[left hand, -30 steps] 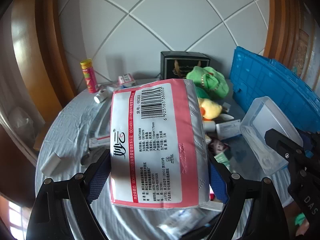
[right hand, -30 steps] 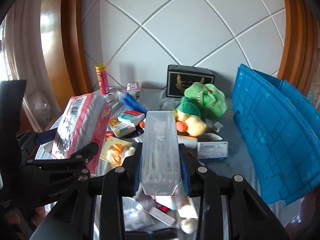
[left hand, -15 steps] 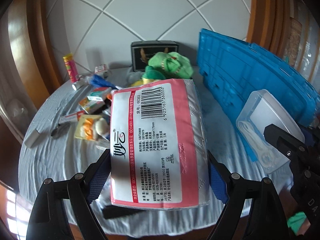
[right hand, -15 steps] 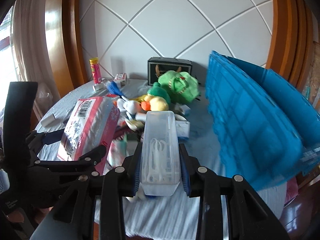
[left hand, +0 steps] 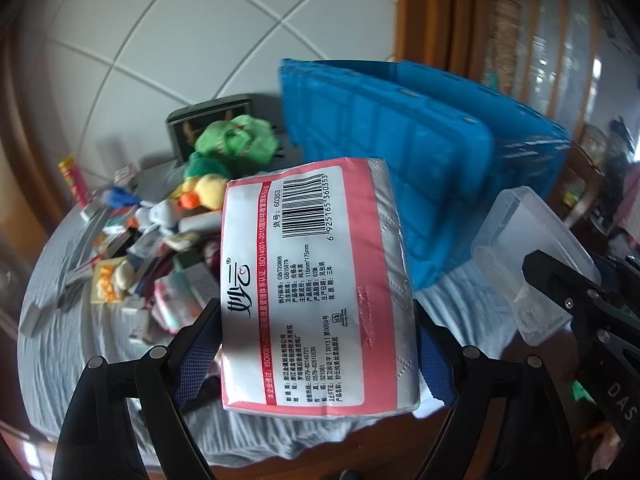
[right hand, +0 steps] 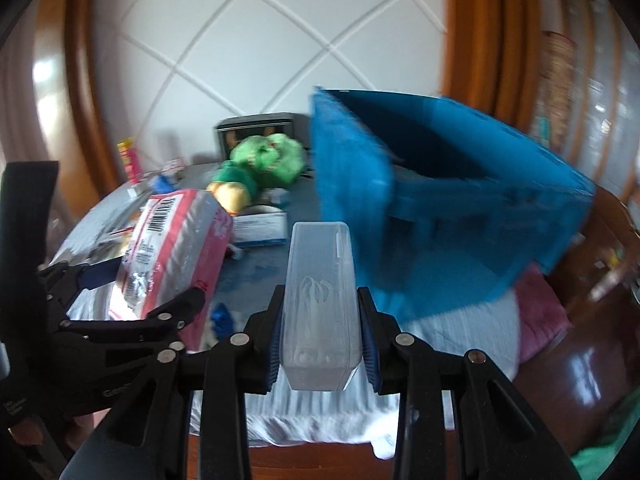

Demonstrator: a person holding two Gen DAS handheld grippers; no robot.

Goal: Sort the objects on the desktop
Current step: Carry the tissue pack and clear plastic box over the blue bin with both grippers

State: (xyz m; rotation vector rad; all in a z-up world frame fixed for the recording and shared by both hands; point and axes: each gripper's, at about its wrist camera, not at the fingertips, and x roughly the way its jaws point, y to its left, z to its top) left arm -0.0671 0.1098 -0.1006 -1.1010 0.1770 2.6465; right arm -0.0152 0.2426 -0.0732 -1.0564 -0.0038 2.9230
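- Compared with the earlier frames, both views have been swung rightward and drawn back toward the near edge of the surface (left hand: 56,280), so the blue crate (right hand: 460,208) now fills more of each picture.
- The left tongs (left hand: 316,344) are closed on a pink-and-white tissue pack (left hand: 320,280), which is held up off the surface with its barcode label facing the camera.
- The right tongs (right hand: 318,340) are closed on a clear plastic box (right hand: 320,300) with thin white items inside; it is also held in the air, near the surface's near edge.
- The blue crate sits at the right side of the surface, tilted, with its open mouth seen from the right wrist view.
- A green plush toy (right hand: 266,158), a yellow plush duck (left hand: 208,192), a dark box (left hand: 212,120) and a heap of small packets (left hand: 152,264) lie toward the far and left parts of the surface.
- Both items are judged to be in carriage toward the crate; the blur suggests quick motion.
- For a clean drop, each item would best be brought over the crate's opening before its tongs are loosened, one at a time so the two tongs do not collide.
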